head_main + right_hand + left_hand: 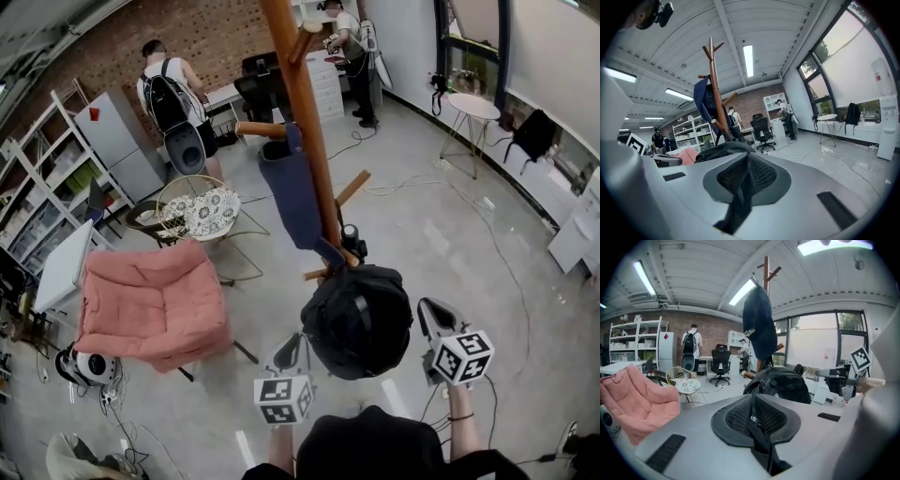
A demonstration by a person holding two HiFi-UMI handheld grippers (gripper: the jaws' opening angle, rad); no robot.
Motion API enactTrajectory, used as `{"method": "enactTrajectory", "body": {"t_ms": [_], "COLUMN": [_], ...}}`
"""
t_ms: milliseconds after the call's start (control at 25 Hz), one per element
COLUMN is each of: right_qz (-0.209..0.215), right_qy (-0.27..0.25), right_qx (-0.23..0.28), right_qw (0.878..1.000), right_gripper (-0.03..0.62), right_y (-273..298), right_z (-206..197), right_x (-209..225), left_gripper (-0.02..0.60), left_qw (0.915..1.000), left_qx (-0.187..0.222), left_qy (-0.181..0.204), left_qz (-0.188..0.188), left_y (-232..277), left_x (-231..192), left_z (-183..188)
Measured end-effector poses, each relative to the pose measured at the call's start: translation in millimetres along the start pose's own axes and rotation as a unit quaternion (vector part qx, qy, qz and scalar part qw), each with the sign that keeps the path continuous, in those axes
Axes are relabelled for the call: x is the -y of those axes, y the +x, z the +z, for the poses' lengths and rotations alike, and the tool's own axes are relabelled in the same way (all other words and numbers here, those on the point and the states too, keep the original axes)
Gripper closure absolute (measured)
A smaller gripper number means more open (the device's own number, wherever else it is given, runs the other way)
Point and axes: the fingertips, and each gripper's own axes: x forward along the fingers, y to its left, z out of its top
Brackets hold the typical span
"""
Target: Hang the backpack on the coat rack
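A black backpack (pixel 356 319) hangs off the floor between my two grippers, close in front of the wooden coat rack (pixel 300 112). A navy garment (pixel 291 192) is draped on one of the rack's pegs. My left gripper (pixel 292 349) is at the pack's lower left and is shut on a black strap (pixel 761 441); the pack's body (pixel 780 383) shows just beyond its jaws. My right gripper (pixel 427 317) is at the pack's right side and is shut on another black strap (pixel 738 201). In the right gripper view the rack (pixel 715 84) rises behind the pack (pixel 719 149).
A pink armchair (pixel 155 300) stands to the left, with a round wicker chair (pixel 202 211) behind it. A person wearing a backpack (pixel 173 89) stands by desks at the back, another person (pixel 347 37) further right. A small white table (pixel 473 105) and floor cables (pixel 487 234) are at the right.
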Motion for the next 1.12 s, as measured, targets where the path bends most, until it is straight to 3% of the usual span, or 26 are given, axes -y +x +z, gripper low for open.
{"method": "enactTrajectory", "body": {"t_ms": [440,1120], "right_qz": [-0.002,-0.009], "right_qy": [-0.011,-0.030], "right_qx": [0.035,0.057], "right_qw": [0.999,0.998], "right_gripper": [0.582,0.582], "right_y": [-12.7,-14.4], "right_z": [25.6,35.0], "right_x": [-9.1,-9.4], "left_gripper": [0.565,0.565], "left_qw": [0.9979,0.9956], "left_qx": [0.058,0.066], "left_qy": [0.012,0.034], "left_qz": [0.026,0.057], "left_y": [-24.7,-33.0], "left_x": [-18.1,-39.0], "left_z": [36.2,40.0]}}
